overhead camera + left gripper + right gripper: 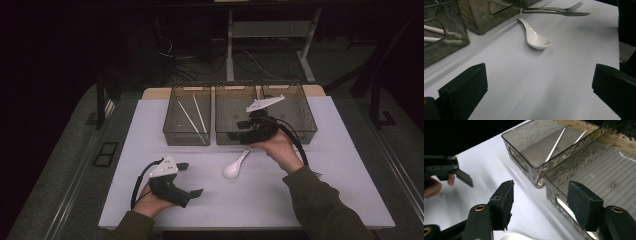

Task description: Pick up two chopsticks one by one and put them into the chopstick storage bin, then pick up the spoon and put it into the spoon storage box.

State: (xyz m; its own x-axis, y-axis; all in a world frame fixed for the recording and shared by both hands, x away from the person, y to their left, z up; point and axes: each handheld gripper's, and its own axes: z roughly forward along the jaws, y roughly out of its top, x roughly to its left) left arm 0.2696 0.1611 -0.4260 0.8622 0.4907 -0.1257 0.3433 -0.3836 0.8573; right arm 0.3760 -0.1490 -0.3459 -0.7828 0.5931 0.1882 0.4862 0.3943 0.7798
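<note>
White ceramic soup spoon (235,166) lies beneath my right hand-held gripper (246,131), jaws part-open and empty beside the middle bin (235,136); a glancing pinch could skid it away.

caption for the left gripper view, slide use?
Open left tool faces a white ceramic spoon on the white table.

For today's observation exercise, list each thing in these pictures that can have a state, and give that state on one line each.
left gripper: open, nothing between its jaws.
right gripper: open, nothing held, by the middle bin's near wall.
white spoon: on the table, bowl up, untouched.
left bin: holds two white chopsticks.
middle bin: nothing seen inside.
fork and knife: lying side by side on the table.
</note>
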